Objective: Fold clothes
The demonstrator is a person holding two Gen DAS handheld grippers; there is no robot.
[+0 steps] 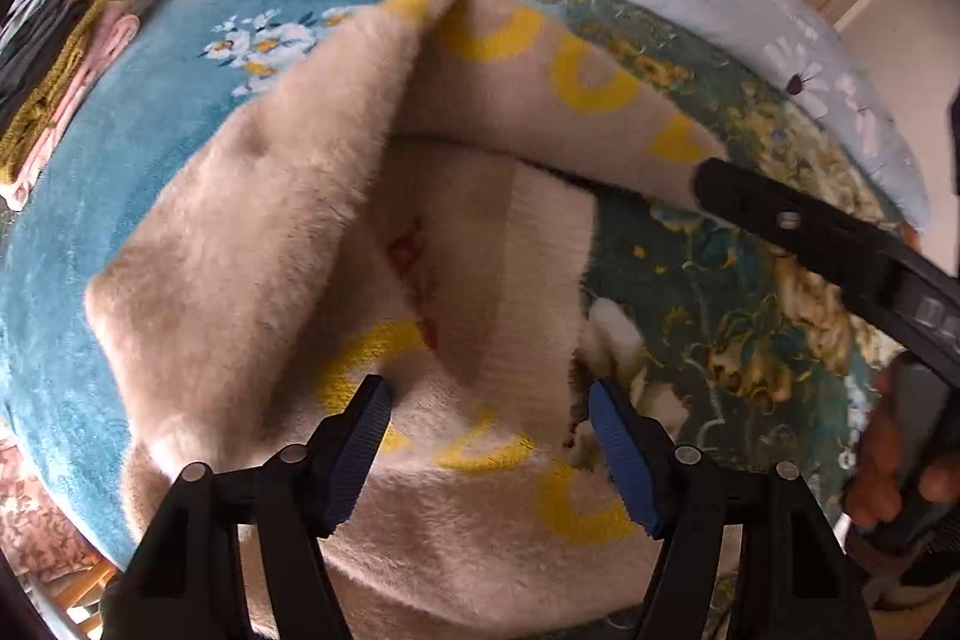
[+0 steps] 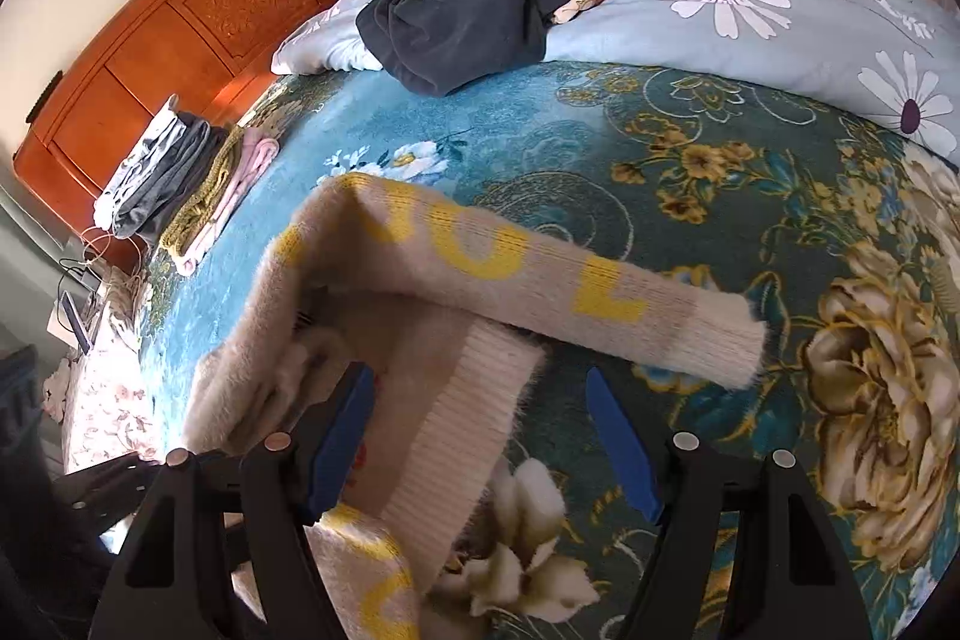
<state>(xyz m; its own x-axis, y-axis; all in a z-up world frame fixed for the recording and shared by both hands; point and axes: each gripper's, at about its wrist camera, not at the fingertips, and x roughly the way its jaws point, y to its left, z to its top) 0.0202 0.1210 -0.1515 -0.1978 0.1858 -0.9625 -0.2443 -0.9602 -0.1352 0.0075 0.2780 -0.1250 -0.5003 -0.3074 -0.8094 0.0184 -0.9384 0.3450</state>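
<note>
Left wrist view: both the left gripper [image 1: 489, 403] and right gripper [image 2: 480, 403] hang jaws spread over the beige sweater [image 1: 288, 220], sleeve folded across, so next probably grab the ribbed hem.

Each claw [image 1: 489, 436] [image 2: 480, 436] has black plastic arms, silver round screws and ribbed blue pads [image 1: 621, 460].

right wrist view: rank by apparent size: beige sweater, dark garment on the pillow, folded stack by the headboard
1. beige sweater, though it lies nearest the camera, which inflates it.
2. dark garment, clearly smaller in frame.
3. folded stack, smallest as seen; it is far off, so true size is unsure.
</note>
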